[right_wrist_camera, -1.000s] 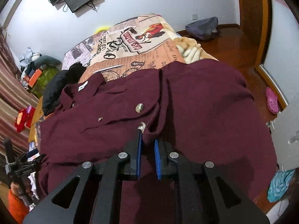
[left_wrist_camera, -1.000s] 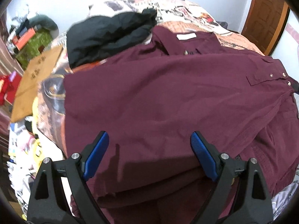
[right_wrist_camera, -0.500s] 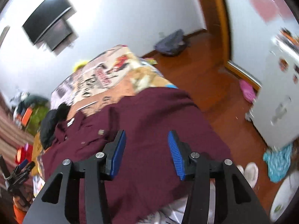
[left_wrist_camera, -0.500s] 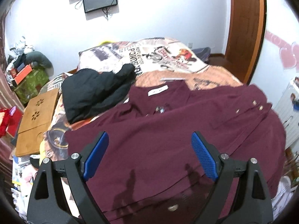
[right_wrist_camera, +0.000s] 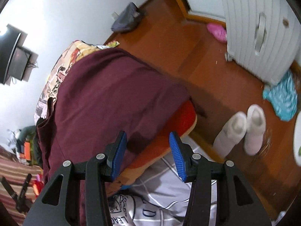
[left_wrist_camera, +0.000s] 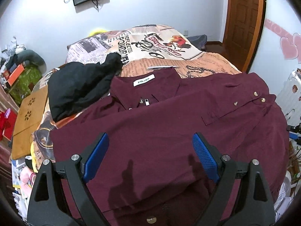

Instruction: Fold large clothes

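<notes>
A large maroon button-up shirt (left_wrist_camera: 160,124) lies spread on the bed, collar and white label at the far side, a flap with metal snaps at the right. My left gripper (left_wrist_camera: 150,139) hovers open above the shirt's near part, its blue pads wide apart with nothing between them. In the right wrist view the shirt (right_wrist_camera: 112,94) drapes over the bed's corner. My right gripper (right_wrist_camera: 147,134) is open there, over the shirt's edge and the orange bedspread (right_wrist_camera: 178,120), and holds nothing.
A black garment (left_wrist_camera: 79,86) is heaped on the bed at the shirt's left. A wooden board (left_wrist_camera: 28,113) lies off the bed's left side. On the floor to the right are white slippers (right_wrist_camera: 242,130), a teal cloth (right_wrist_camera: 282,98) and a white suitcase (right_wrist_camera: 263,28).
My right gripper let go of the shirt's front edge, opened, rolled and swung to the bed's right corner. The left gripper, still open, lifted back from the shirt.
</notes>
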Demonstrator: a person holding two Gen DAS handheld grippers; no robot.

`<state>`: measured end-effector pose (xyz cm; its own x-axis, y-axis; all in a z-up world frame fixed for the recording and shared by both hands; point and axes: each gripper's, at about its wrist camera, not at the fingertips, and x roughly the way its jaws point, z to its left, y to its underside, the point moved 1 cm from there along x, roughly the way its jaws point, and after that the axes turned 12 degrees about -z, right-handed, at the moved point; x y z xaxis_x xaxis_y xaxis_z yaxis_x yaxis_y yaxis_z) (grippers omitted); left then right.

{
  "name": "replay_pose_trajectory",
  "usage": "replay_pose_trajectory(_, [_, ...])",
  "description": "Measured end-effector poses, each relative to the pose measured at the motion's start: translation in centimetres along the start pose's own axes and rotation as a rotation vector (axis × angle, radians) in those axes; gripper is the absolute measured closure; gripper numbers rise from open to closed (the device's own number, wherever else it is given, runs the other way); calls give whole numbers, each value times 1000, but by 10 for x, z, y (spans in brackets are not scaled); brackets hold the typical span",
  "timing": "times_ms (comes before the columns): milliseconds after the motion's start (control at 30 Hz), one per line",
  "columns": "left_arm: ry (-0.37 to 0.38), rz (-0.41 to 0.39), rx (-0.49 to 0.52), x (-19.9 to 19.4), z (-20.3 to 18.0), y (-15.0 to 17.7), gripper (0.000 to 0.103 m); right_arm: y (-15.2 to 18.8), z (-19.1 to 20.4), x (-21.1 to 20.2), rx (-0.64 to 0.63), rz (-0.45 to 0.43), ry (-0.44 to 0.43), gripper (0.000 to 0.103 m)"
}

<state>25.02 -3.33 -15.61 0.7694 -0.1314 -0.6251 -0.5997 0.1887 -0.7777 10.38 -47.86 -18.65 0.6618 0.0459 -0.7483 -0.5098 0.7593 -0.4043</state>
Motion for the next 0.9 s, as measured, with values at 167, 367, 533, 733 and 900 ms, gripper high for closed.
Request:
replay_pose_trajectory(167, [-15,9,3,3,-1,2,13,-3,3,12,13,-34,-65,57])
replay_pose_trajectory(367, [-60,31,41,10,3,11,13,-21,10,7,46,-136,-57,83])
replay_pose_trajectory(533, [-56,21,16,3,14,15,13,-34,51,-3,-29,-189,-97,94])
replay_pose_trajectory(733, [-51,-12,-28,-12,32,14,13,-41,162,-45,-227,-283,-301,96])
replay_pose_trajectory(900, [-57,-24,-68,-22,49,20,11,15,260,-72,-525,-255,-488,96])
